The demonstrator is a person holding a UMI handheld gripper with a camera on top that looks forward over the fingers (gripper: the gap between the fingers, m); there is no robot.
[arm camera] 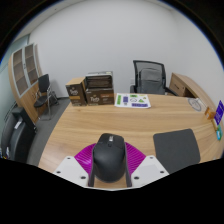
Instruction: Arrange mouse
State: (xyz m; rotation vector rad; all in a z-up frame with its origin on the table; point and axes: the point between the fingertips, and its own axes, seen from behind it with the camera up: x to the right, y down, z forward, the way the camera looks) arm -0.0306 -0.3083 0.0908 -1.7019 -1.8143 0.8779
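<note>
No legible text anywhere

Mouse (pixel 110 158) between the gripper (pixel 111 170) fingers, on desk (pixel 110 120); pad (pixel 177 150) just right of it; boxes (pixel 91 90) and chair (pixel 149 75) beyond desk.

Light wood-grain L-shaped surface (pixel 100 125) spans the room foreground and runs off to the right. Dark grey rectangular mat (pixel 178 148) lies flat on it at the near right. White-and-green printed papers (pixel 133 100) lie at the far edge. Two brown cardboard boxes (pixel 99 87) stand stacked at the far left end, with a smaller brown box (pixel 75 90) just beside them. Black mesh-backed office chair (pixel 150 76) stands beyond the far edge, against the white wall. Second black swivel chair (pixel 43 95) stands off to the left, near a wooden cabinet with glass doors (pixel 21 72). Floor is grey.
</note>
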